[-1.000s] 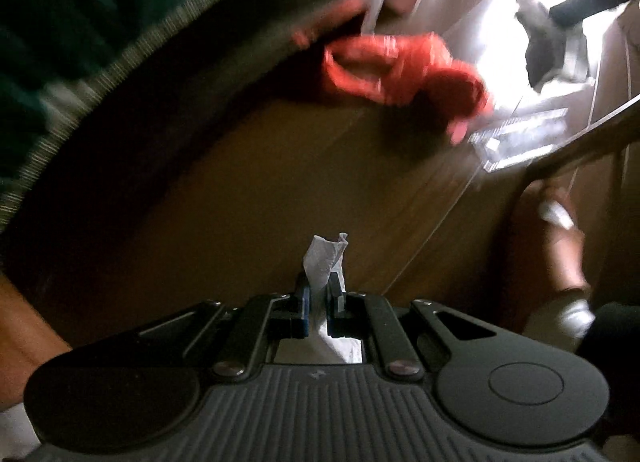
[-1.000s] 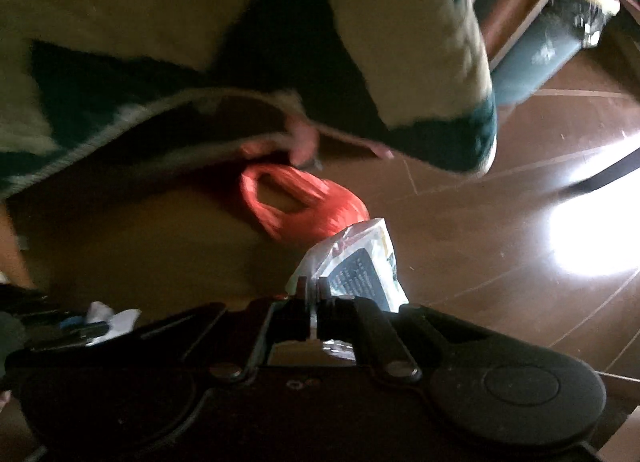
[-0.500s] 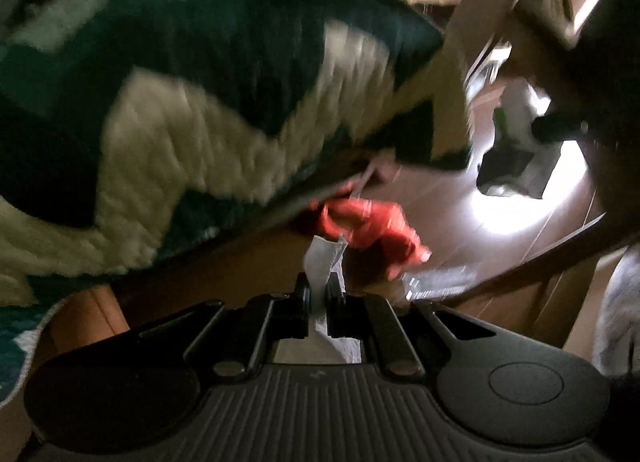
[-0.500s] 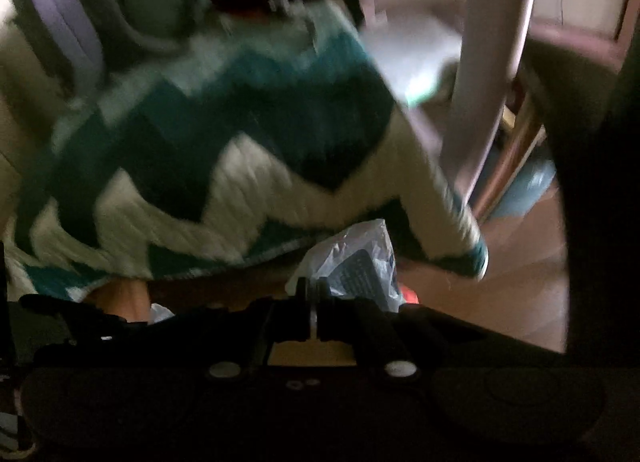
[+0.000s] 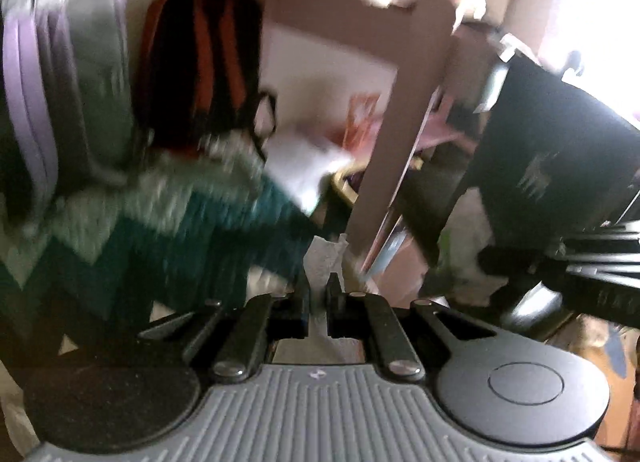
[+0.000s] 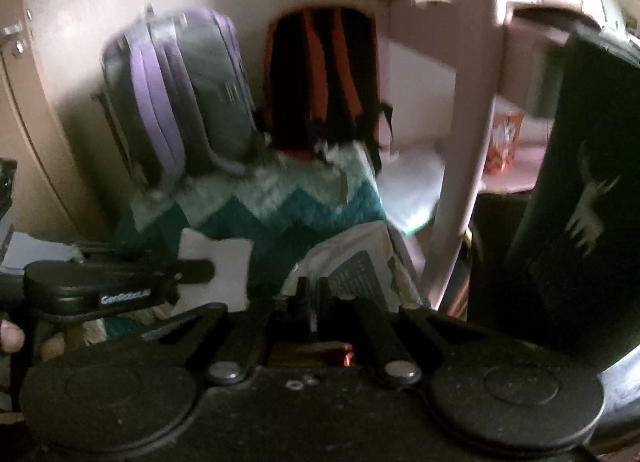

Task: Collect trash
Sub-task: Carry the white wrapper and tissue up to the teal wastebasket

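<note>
At the left gripper [image 5: 318, 294], jaws pinch a white tissue [image 5: 322, 258] by its lower part so it stands clear above the tips; the right gripper [image 6: 314, 294] is clamped on a plastic wrapper [image 6: 352, 262], likely so both scraps go in one trip. Beyond: a zigzag blanket [image 6: 280, 214], then a purple bag [image 6: 180, 94] and black-orange backpack [image 6: 324, 78] against the wall; no bin in view, drop-off spot unclear.

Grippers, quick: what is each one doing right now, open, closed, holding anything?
Left gripper: closed on a white paper scrap.
Right gripper: closed on a printed plastic wrapper.
</note>
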`<state>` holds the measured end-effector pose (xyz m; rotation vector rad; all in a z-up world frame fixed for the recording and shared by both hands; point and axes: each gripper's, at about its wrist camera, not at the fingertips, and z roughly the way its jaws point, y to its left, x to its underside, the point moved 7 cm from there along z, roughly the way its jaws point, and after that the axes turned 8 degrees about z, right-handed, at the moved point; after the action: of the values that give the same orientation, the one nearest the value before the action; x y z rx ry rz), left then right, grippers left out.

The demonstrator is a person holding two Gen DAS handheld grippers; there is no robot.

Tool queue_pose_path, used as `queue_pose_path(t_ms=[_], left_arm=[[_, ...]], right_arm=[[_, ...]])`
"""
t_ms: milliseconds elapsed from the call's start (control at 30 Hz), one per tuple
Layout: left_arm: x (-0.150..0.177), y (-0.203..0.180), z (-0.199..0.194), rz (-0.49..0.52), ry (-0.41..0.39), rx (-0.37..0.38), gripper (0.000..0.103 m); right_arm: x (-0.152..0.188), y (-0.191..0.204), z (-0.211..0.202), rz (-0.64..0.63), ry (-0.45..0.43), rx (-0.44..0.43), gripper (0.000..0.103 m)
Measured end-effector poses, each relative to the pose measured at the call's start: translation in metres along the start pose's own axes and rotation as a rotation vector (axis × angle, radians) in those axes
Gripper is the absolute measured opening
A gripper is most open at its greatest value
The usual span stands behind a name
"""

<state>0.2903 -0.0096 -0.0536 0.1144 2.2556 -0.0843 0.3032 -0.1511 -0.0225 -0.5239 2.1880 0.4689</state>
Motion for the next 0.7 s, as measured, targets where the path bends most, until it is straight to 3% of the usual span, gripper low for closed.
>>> queue_pose_path(t_ms=[233, 467, 700], left_arm=[[-0.076, -0.046, -0.058, 0.059, -0.154, 0.014, 0.007], [-0.152, -0.112, -0.096, 0.138, -0.278, 0.067, 0.007], [-0.208, -0.178, -0.095, 0.203, -0.325, 0.123, 0.007]], right_arm=[[-0.043, 0.003, -0.083, -0.05, -0.157, -0.003, 0.001], [-0.08, -0.018, -0.15, 0.0, -0.287, -0.026, 0.001], [-0.112, -0.069, -0.197, 0.028, -0.391, 0.063, 0.001]])
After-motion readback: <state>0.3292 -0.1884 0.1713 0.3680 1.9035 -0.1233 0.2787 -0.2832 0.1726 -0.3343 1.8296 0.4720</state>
